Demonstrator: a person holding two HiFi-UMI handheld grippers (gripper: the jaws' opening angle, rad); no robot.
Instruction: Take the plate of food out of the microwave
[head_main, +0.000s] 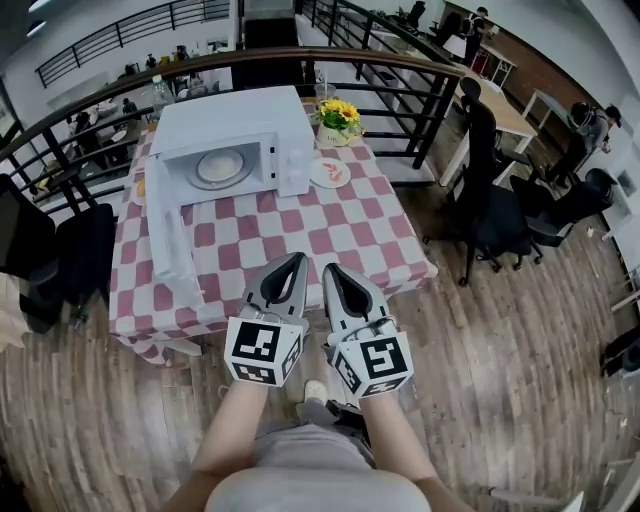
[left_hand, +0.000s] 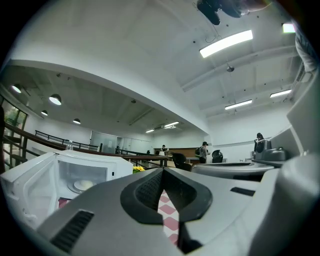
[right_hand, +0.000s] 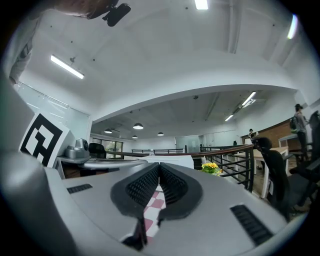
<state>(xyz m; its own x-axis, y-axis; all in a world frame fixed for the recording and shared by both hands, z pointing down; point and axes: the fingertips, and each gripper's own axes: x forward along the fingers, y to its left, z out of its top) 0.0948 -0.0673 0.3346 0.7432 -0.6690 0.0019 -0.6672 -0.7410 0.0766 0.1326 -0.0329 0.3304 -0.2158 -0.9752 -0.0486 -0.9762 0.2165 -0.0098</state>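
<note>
A white microwave (head_main: 232, 128) stands at the back of a table with a red-and-white checked cloth (head_main: 330, 235), its door (head_main: 168, 232) swung open to the left. Inside lies a pale plate of food (head_main: 218, 166), also visible in the left gripper view as the plate (left_hand: 83, 185) within the microwave (left_hand: 50, 175). My left gripper (head_main: 297, 260) and right gripper (head_main: 329, 268) hover side by side over the table's near edge, well short of the microwave. Both are shut and hold nothing: left gripper (left_hand: 162, 172), right gripper (right_hand: 159, 167).
A small plate with red food (head_main: 330, 173) and a pot of yellow flowers (head_main: 338, 116) sit right of the microwave. A dark railing (head_main: 400, 70) curves behind the table. Black office chairs (head_main: 490, 205) stand to the right, another black chair (head_main: 60, 255) to the left.
</note>
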